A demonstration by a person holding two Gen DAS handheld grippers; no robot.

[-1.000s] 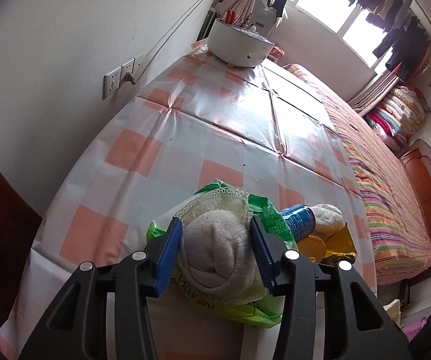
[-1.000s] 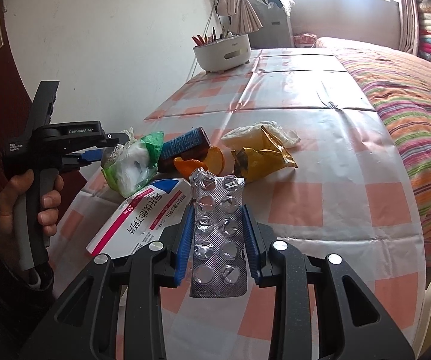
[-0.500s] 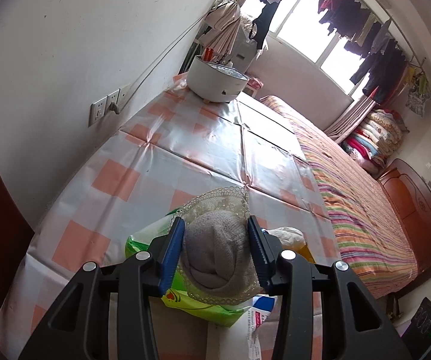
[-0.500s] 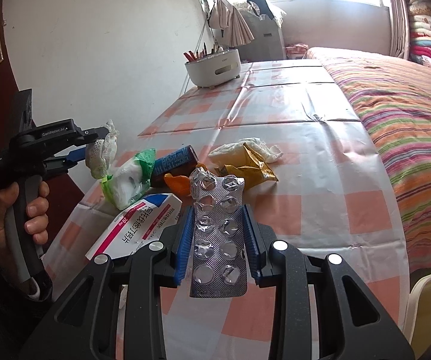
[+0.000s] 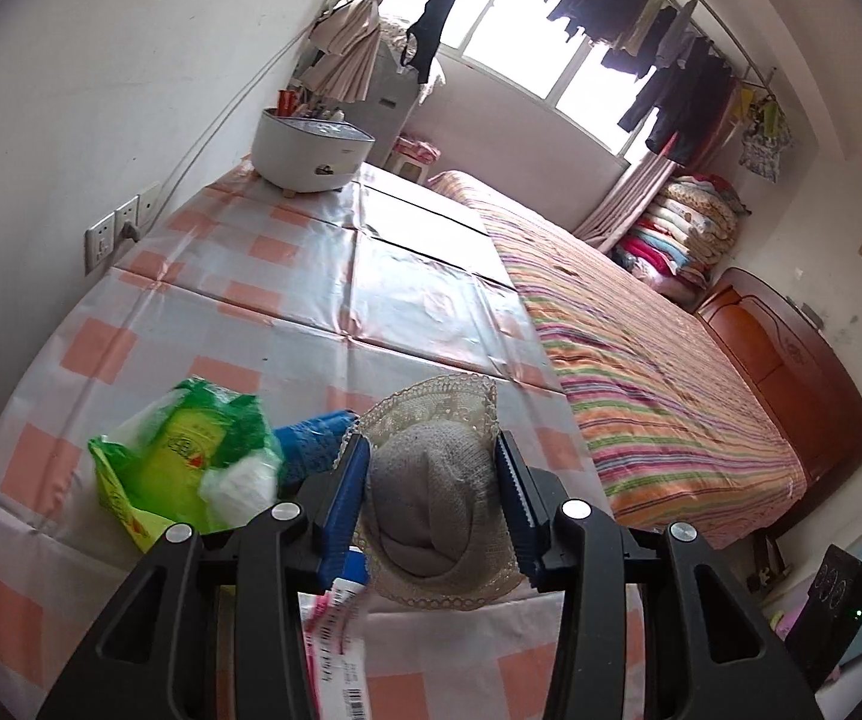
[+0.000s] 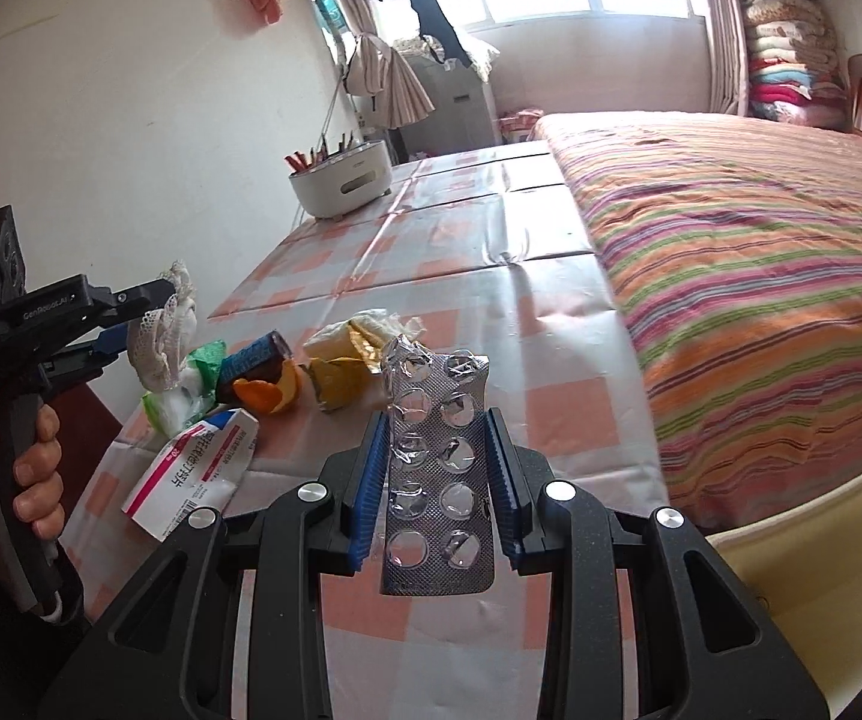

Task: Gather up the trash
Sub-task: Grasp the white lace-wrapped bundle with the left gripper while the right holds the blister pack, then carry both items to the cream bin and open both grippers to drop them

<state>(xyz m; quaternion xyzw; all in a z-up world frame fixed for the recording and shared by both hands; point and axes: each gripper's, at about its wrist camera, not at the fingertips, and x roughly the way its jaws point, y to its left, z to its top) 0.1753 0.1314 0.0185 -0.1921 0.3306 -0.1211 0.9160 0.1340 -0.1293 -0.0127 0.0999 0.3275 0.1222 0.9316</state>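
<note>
Both jaws are loaded: my left gripper (image 5: 431,498) pinches a lace-trimmed sock (image 5: 437,480), my right gripper (image 6: 437,480) an empty blister pack (image 6: 437,468), both above the tabletop (image 6: 551,312). I'd grip firmly, carrying each clear of the remaining litter.

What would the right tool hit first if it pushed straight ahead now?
Probably the yellow wrapper on the table, just beyond the blister pack held in the right tool; the tool sits higher, so depth is unclear.

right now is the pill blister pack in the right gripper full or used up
Mostly used up: the blister pack clamped in the right gripper shows torn, crumpled foil over most pockets. Whether any pill remains, cannot tell.
</note>
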